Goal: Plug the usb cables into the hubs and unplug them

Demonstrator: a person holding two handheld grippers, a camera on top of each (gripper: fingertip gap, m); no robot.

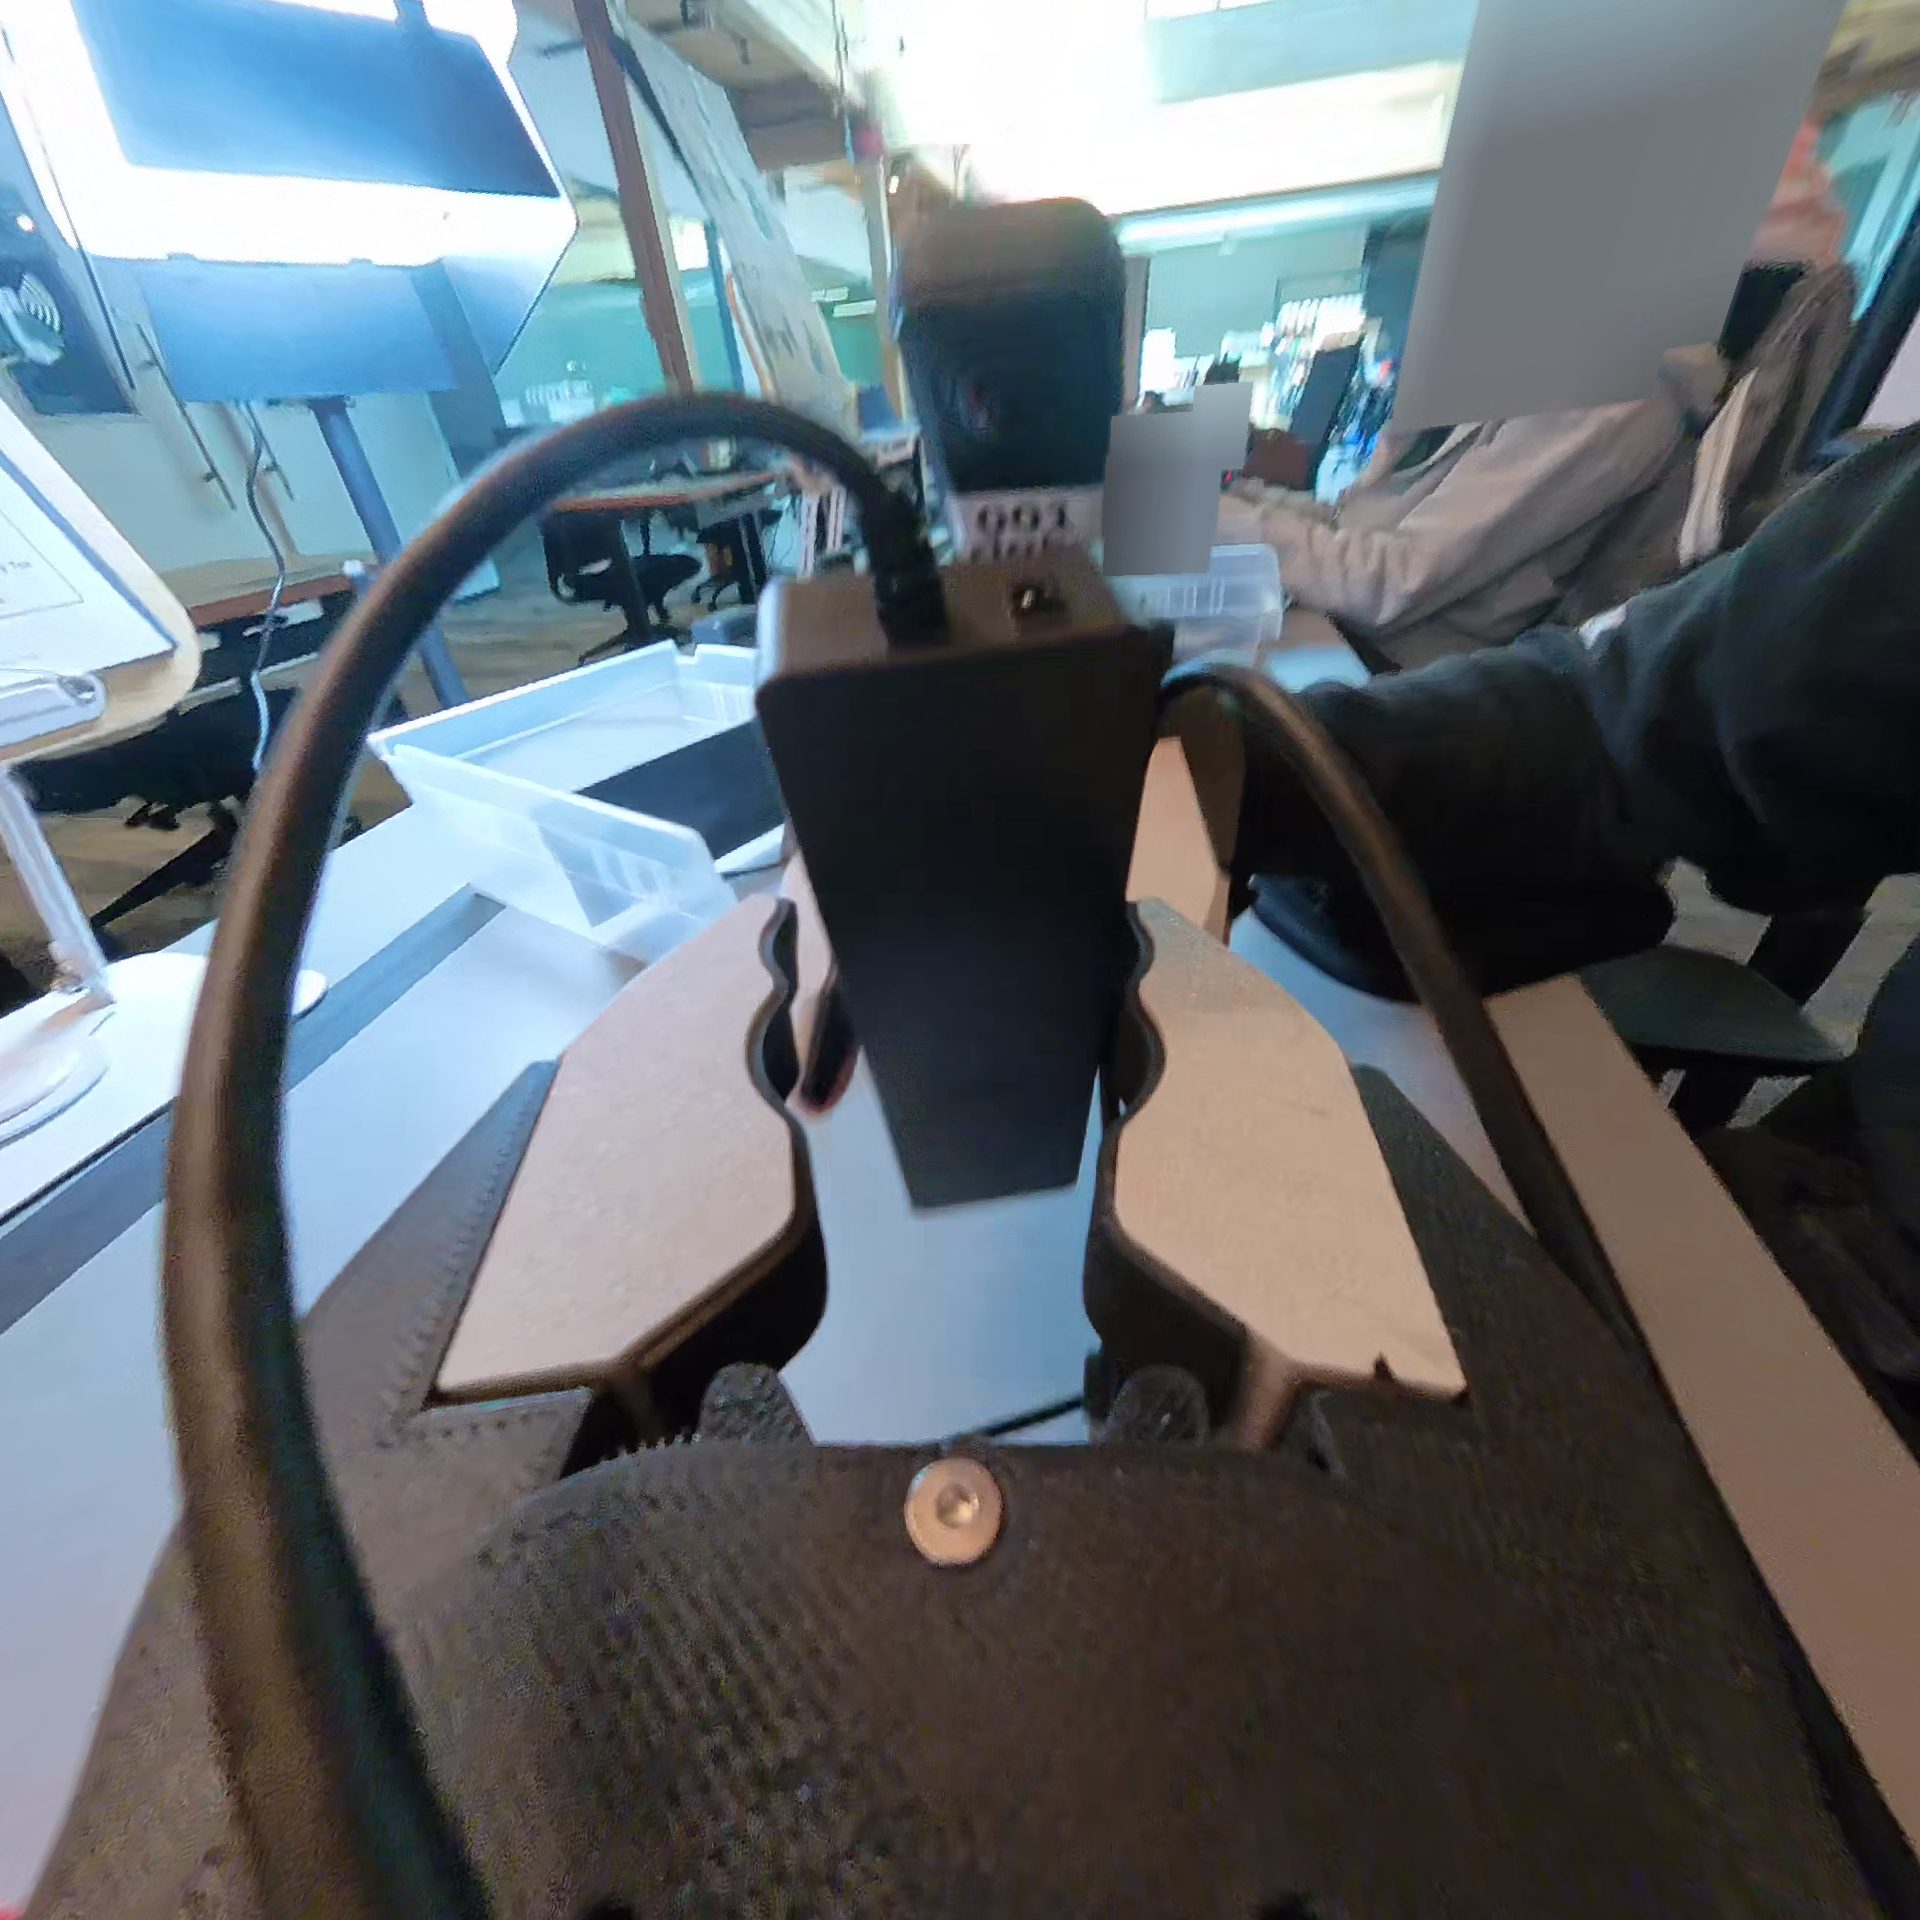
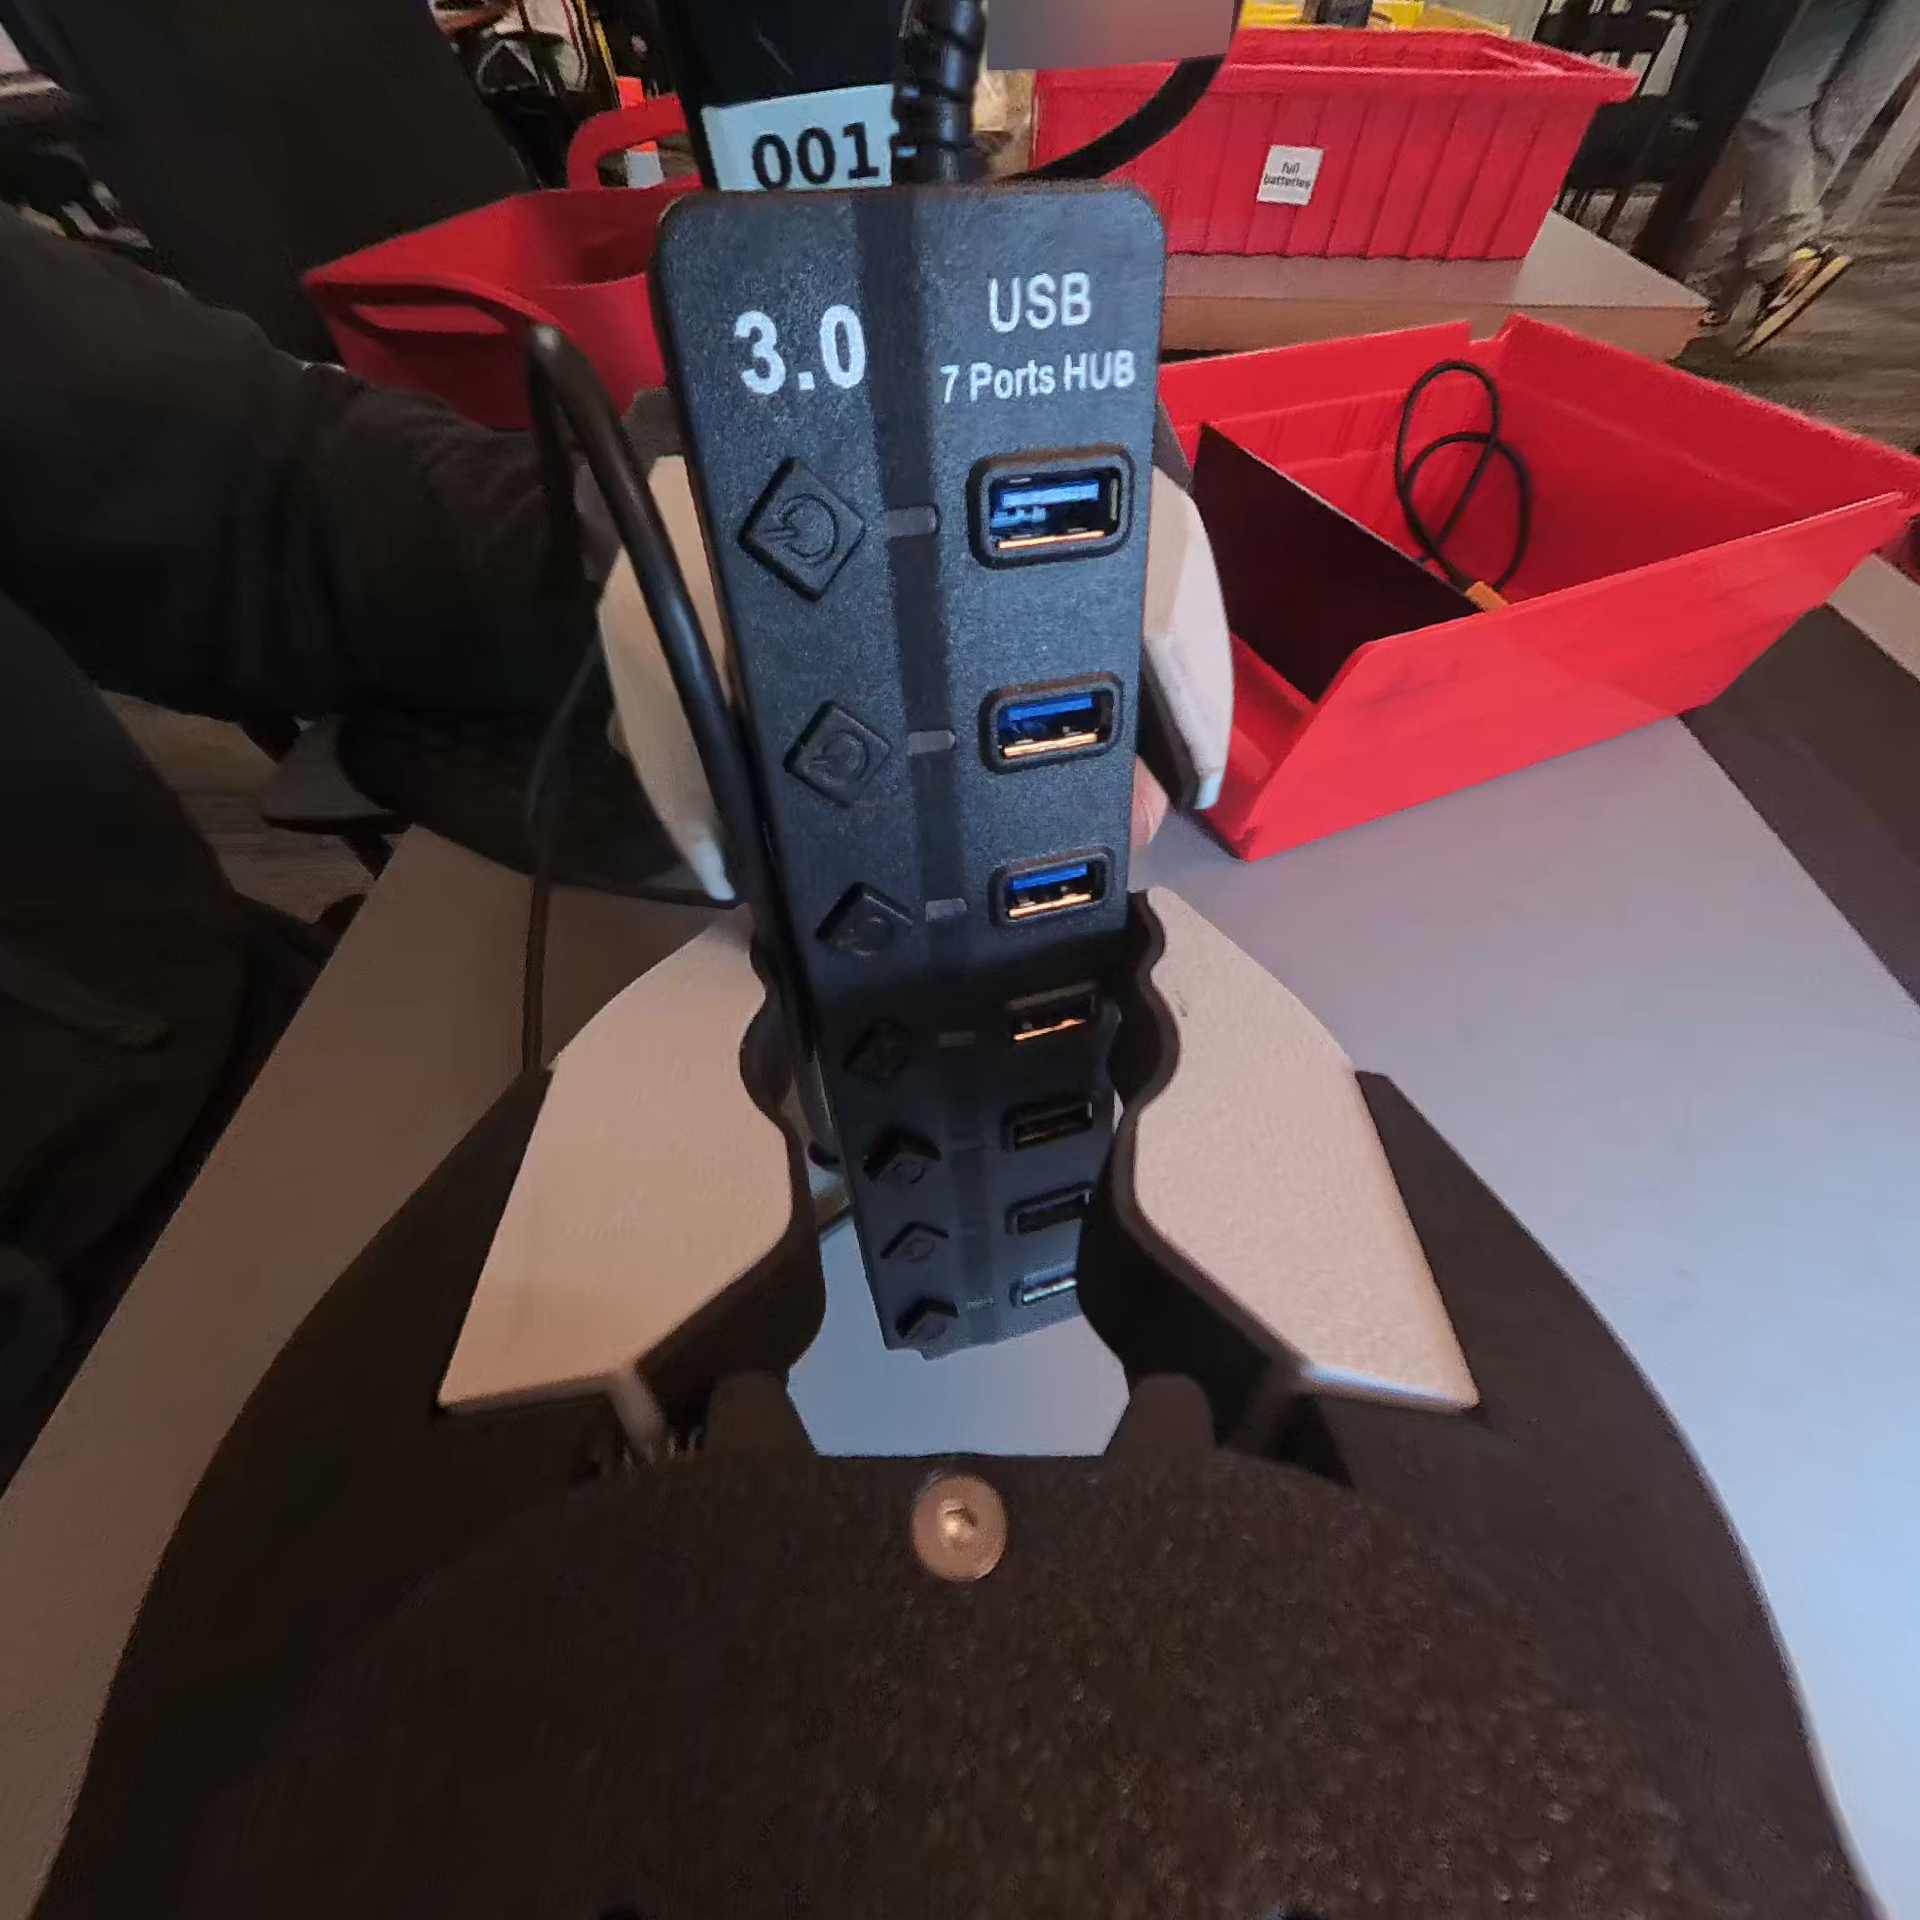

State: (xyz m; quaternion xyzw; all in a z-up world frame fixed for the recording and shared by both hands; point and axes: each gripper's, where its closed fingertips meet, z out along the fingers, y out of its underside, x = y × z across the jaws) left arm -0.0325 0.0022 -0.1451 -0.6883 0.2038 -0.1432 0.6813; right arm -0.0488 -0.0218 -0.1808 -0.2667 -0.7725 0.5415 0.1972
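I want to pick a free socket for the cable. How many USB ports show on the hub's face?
7, in one column down the right side of the hub: three blue ones above the right gripper, four darker ones between its fingers. All look empty.

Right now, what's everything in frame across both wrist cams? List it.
USB hub: 1, black, off the table, held by both grippers; no plug in the ports that show
hub cable: 1, black, loops from the hub's far end in the left wrist view
red bins: 3, on the table behind the hub
coiled cable: 1, black, inside the nearest red bin
clear tray: 1, see-through, on the table left of the hub in the left wrist view
table: 1, pale grey
sleeve: 1, black, on the person's arm
left gripper: fingers shut on the hub
right gripper: fingers shut on the hub
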